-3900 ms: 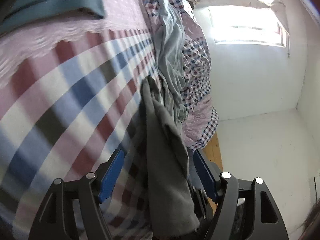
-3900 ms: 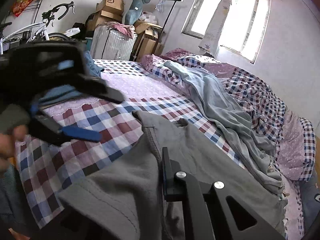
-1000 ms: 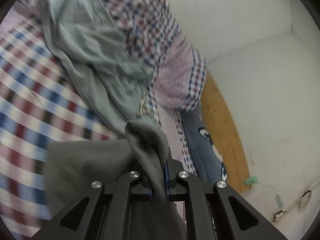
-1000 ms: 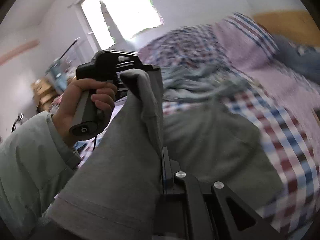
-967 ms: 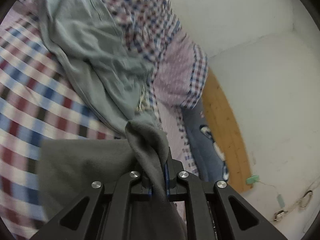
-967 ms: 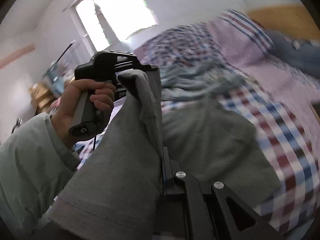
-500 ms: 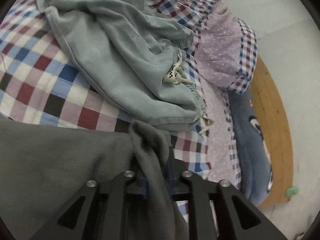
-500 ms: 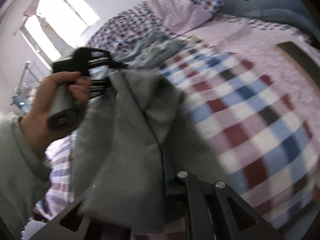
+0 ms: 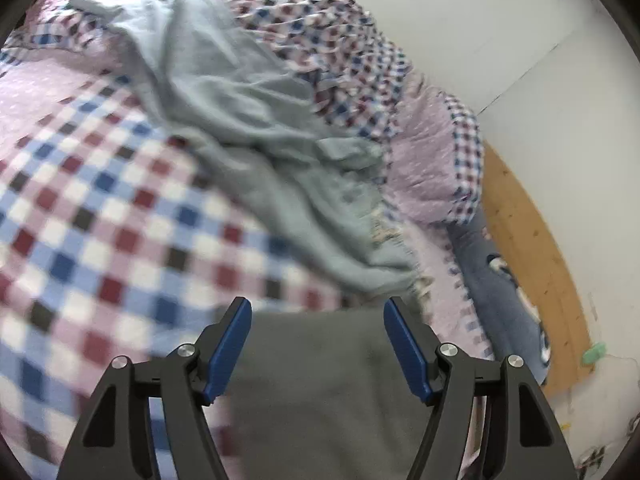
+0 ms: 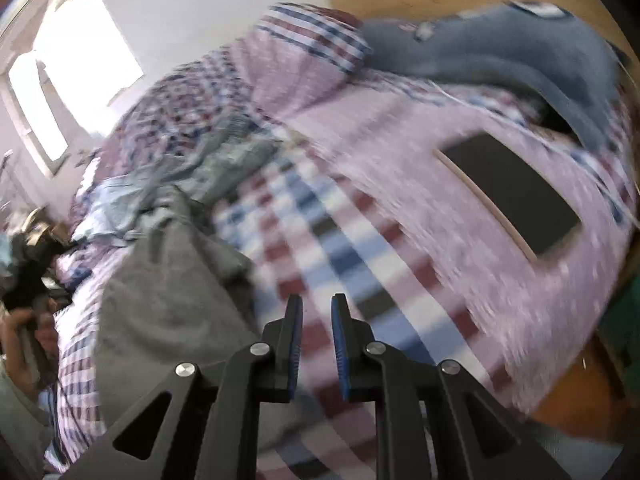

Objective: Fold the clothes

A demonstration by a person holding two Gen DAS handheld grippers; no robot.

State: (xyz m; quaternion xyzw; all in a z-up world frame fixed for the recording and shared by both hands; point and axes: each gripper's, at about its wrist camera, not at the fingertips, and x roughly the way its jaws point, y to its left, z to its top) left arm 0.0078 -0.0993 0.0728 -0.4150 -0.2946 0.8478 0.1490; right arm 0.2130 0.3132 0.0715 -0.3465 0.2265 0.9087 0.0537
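Both grippers have just let go — left gripper (image 9: 316, 340) wide open, right gripper (image 10: 316, 344) narrowly parted and empty — so the dark grey garment (image 9: 320, 392) now lies on the checked bedspread (image 9: 100, 220), ready for folding.

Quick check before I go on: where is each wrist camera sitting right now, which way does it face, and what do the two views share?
Left wrist: on the left gripper, low over the bed, facing the headboard; its blue fingers stand wide apart over the grey garment.
Right wrist: on the right gripper, low over the bed, facing a tablet and window; fingers narrowly apart, empty; a hand shows at left.
Shared: grey garment, light blue garment, checked bedding.
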